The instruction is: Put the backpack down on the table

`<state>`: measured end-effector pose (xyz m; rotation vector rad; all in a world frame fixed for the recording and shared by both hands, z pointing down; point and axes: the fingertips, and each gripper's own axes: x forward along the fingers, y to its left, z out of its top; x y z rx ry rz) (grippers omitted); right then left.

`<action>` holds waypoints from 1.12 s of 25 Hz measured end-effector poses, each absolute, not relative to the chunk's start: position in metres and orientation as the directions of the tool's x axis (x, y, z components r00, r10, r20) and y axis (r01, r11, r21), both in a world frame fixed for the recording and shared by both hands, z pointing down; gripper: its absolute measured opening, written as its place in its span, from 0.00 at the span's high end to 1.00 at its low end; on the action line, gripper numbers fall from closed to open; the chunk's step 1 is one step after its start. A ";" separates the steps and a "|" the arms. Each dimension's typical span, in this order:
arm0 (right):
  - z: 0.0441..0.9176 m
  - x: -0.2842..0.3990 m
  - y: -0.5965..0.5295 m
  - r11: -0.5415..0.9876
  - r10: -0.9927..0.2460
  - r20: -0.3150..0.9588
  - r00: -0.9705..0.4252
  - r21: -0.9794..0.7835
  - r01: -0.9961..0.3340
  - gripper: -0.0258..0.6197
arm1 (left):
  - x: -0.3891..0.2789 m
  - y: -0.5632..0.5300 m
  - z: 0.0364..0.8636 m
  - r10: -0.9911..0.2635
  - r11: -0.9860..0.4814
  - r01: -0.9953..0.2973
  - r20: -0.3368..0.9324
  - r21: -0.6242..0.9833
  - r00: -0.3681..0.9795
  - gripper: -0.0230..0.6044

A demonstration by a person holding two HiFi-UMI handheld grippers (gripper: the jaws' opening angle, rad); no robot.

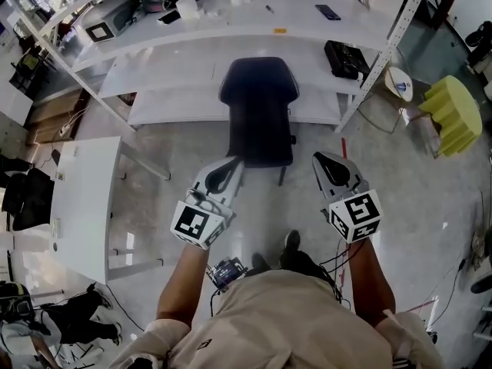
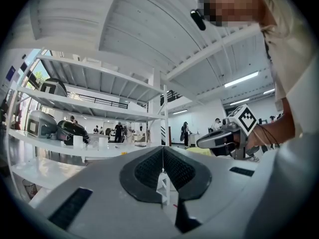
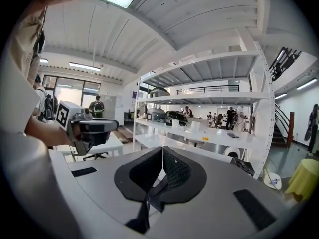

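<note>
A dark navy backpack (image 1: 257,110) hangs in front of me, between the tips of the two grippers. My left gripper (image 1: 233,162) touches its near left corner. In the left gripper view this gripper (image 2: 163,158) is shut, with a dark strap (image 2: 182,218) and a small white piece caught in the seam. My right gripper (image 1: 319,157) is just right of the pack. In its own view the right gripper (image 3: 163,163) is shut on a black strap (image 3: 149,200) that trails down from the jaws. The pack's body is hidden in both gripper views.
A white table (image 1: 84,198) stands at the left. White shelving (image 1: 254,21) with small items and a black device (image 1: 344,58) runs across ahead. At the right a yellow object (image 1: 453,114) sits on the floor. Dark bags (image 1: 27,198) lie beside the table.
</note>
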<state>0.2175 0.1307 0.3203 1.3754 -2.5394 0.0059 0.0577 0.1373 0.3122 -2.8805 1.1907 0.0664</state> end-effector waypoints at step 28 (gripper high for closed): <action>0.381 0.231 -0.120 0.680 -0.721 0.268 -0.639 0.096 -0.727 0.92 | 0.089 -0.093 0.356 -0.810 -0.585 -0.811 0.042 0.017 0.585 0.94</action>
